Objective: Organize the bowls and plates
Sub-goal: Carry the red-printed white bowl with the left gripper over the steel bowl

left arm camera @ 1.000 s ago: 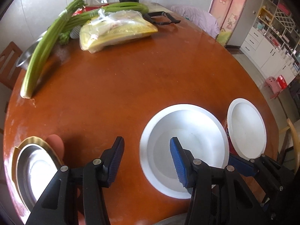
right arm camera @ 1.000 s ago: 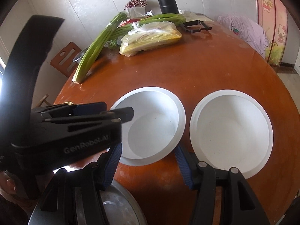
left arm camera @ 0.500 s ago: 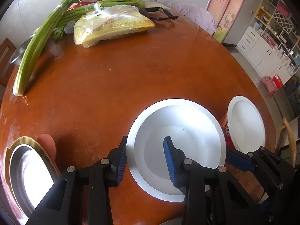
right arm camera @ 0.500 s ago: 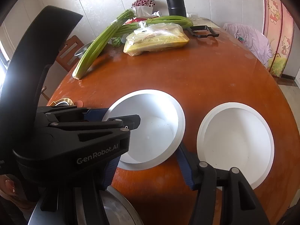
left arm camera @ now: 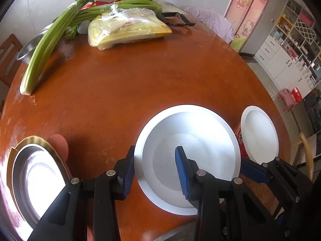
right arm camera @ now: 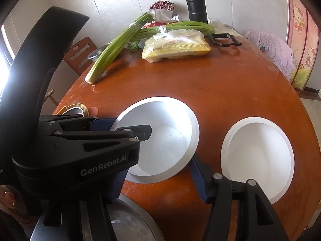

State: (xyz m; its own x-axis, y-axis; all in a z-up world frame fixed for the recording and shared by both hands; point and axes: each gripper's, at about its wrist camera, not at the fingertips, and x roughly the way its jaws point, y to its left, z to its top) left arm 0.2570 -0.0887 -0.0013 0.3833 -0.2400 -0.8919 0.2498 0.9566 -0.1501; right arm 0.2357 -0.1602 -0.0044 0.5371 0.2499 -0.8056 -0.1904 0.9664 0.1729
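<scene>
Two white round bowls sit on the round reddish-brown wooden bench (left arm camera: 140, 92), and the larger white bowl (left arm camera: 192, 146) serves as the landmark. Just right of it stands the smaller white bowl (right arm camera: 258, 156); in the left wrist view its base is hidden behind the larger bowl's rim and only a red patch shows between them. Left of the larger bowl, a shiny steel dish on a gold-rimmed plate (left arm camera: 34, 176) is cut off by the frame edge. Nearer than the larger bowl, a grey metal dish (right arm camera: 128, 221) is mostly covered by the claws. Far beyond lie long green celery stalks (left arm camera: 50, 40), a clear bag of yellow food (left arm camera: 128, 30) and a black flask (right arm camera: 196, 4).

The left claw (left arm camera: 154, 166) straddles the larger bowl's near-left rim, one blue pad outside, the other inside, with a clear gap, so it is not clamped. The right claw (right arm camera: 158, 176) is spread wide at that bowl's near edge, level with the bench.
</scene>
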